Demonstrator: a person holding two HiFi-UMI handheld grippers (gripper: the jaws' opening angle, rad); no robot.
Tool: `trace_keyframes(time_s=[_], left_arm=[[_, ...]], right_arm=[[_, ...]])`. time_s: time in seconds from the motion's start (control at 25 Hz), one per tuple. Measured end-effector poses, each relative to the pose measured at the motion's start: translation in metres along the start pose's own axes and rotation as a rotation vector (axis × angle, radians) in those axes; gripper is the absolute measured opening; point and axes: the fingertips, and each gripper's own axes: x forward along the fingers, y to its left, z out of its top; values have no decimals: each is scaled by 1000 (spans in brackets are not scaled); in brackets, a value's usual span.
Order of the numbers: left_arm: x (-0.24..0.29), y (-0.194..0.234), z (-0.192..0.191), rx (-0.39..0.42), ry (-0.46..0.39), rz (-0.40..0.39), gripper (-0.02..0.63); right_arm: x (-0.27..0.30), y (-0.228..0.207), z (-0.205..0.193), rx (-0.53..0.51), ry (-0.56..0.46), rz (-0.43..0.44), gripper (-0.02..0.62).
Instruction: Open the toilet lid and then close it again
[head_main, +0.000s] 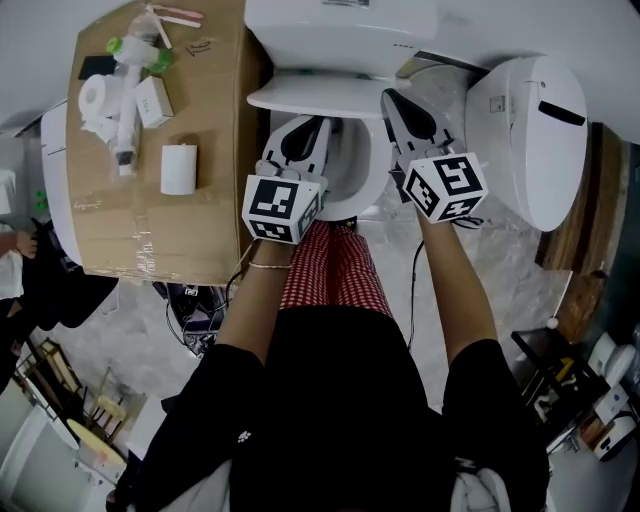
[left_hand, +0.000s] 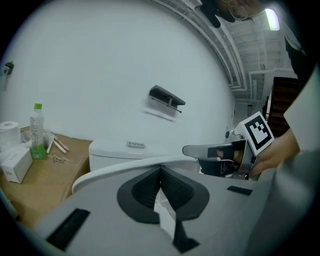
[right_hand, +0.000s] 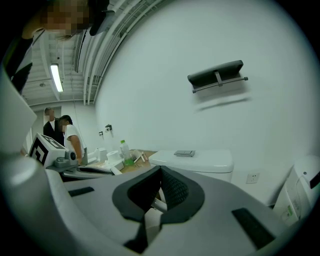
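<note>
The white toilet has its tank (head_main: 340, 30) at the top of the head view. Its lid (head_main: 310, 95) is lifted partway and shows as a thin white oval above the bowl (head_main: 362, 175). My left gripper (head_main: 322, 122) reaches over the bowl, and its shut tips sit at the lid's front edge. My right gripper (head_main: 388, 97), also shut, touches the same edge further right. In the left gripper view the lid rim (left_hand: 115, 170) arcs just past the closed jaws (left_hand: 160, 169), and the right gripper (left_hand: 220, 155) is beside them. The right gripper view shows closed pads (right_hand: 160, 170) before the tank (right_hand: 195, 160).
Left of the toilet, a cardboard-topped table (head_main: 220, 150) holds toilet rolls, a green-capped bottle (left_hand: 36, 132) and small boxes. To the right stands a second white toilet unit (head_main: 540, 140). A dark holder (right_hand: 217, 76) hangs on the wall. People (right_hand: 65, 135) stand beyond the table.
</note>
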Motion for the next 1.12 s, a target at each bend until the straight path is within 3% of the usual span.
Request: trace_keyframes(time_s=[1.12], left_arm=[[-23,-12,-27,23,8,-8,5]], right_arm=[[-20,18,-26,-13,-25,-33,20]])
